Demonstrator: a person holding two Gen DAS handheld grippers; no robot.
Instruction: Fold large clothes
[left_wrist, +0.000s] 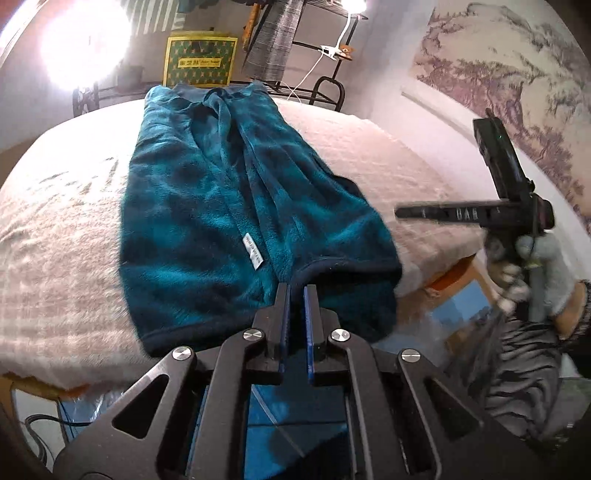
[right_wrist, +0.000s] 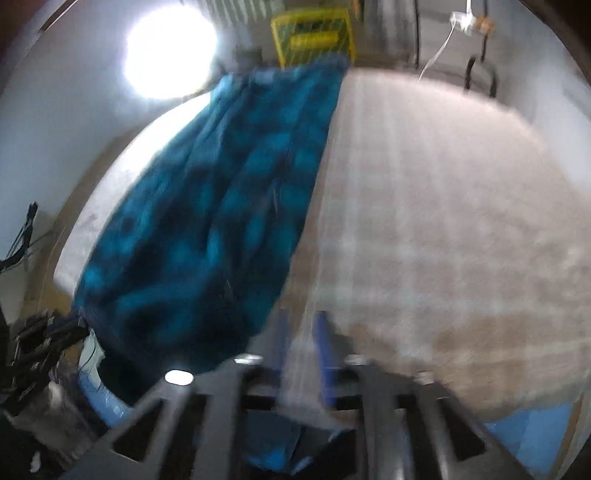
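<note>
A teal fleece garment (left_wrist: 236, 206) lies lengthwise on the blanket-covered bench (left_wrist: 66, 240), its hem hanging over the near edge. The left claw (left_wrist: 297, 291) sits at that hem, fingers nearly closed with a thin gap, gripping nothing. The right claw (right_wrist: 303, 332), blurred, is slightly parted over the blanket beside the garment's edge, holding nothing.

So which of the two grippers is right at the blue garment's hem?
The left gripper: its fingertips sit at the dark hem of the garment. The right gripper is off to the side over the table cover, clear of it.
</note>
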